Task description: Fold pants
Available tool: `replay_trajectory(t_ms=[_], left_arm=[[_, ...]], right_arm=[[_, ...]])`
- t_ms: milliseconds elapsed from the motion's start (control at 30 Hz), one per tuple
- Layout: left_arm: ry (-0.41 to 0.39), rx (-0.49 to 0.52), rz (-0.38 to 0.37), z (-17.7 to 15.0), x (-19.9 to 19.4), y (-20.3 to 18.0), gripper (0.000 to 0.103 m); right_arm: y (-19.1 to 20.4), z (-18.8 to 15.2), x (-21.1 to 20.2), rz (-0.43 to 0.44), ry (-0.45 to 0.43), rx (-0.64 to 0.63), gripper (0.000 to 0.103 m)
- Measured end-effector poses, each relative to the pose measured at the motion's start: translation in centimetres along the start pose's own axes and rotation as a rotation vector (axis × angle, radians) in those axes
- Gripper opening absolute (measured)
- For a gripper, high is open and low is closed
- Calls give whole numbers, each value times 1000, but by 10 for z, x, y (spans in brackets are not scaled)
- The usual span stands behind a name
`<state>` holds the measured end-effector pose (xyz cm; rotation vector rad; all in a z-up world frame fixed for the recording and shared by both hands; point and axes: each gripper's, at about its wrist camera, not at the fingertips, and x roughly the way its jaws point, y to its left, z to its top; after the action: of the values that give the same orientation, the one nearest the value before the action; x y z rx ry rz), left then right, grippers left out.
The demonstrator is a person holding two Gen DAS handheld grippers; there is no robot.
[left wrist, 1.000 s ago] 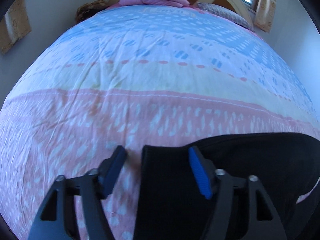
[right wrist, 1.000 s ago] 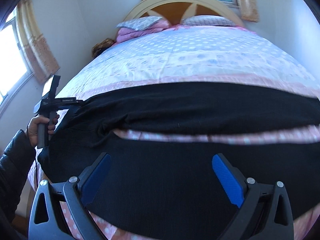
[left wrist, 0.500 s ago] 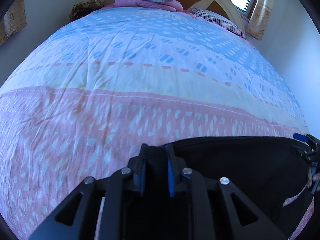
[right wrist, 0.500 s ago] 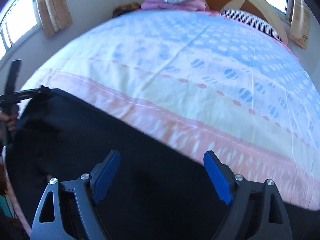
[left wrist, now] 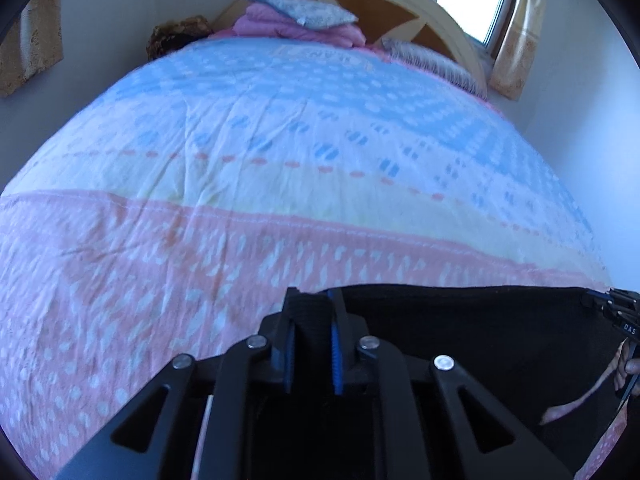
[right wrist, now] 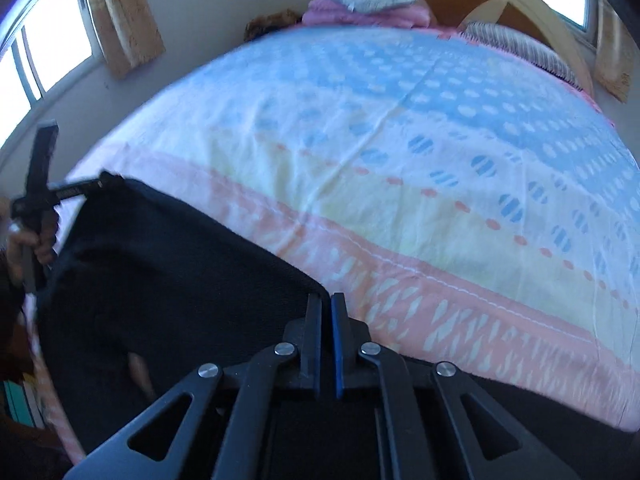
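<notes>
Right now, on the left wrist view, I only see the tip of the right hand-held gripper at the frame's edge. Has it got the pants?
Observer: Yes. The right hand-held gripper has just been closing its jaws, and they now pinch a corner of the black pants.
Operator: What's on the wall to my left, past the curtain?
Observer: A bright window, right beside that curtain.

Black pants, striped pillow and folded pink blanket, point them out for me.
black pants (right wrist: 168,288), right wrist view, flat middle of the cloth
striped pillow (right wrist: 520,46), right wrist view, its top face
folded pink blanket (left wrist: 296,30), left wrist view, front fold
</notes>
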<state>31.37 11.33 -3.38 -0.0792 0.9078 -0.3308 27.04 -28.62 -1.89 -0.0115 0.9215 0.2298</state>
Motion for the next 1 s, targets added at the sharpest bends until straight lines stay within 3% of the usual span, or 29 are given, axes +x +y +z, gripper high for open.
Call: replay_trajectory(t_ms=[167,333,467,600,733,833,900,933,967,1000], left_arm=[[-133,32,-34,-13,-68,-3,14],[-202,-8,-86,-52,-119,7,15],[-238,-16,-98,-101,-142,11,15],[-221,-50,-85,-142,-141,17,15],[-189,-43,-6,-173,-127,19,17],[-186,-44,9,-189,-131,23,26],[-190,-65,8,-194,-137,30,45],[-192,-81,30,-197,-139,36,67],[-194,-95,54,-200,-142,41,81],[-192,-105,69,-203,-145,46,84]], right_arm=[[46,-22,-81,17,-174,-34,4],[96,-86,-123,50,-234,-52,4],[120,-139,-129,61,-241,-27,4],[131,-184,-112,74,-206,13,4],[139,-216,-90,45,-156,27,4],[135,-224,-86,49,-153,58,4],[136,-227,-87,49,-158,63,4],[137,-227,-87,44,-155,57,5],[138,-225,-87,35,-153,49,5],[140,-224,-87,27,-146,46,5]])
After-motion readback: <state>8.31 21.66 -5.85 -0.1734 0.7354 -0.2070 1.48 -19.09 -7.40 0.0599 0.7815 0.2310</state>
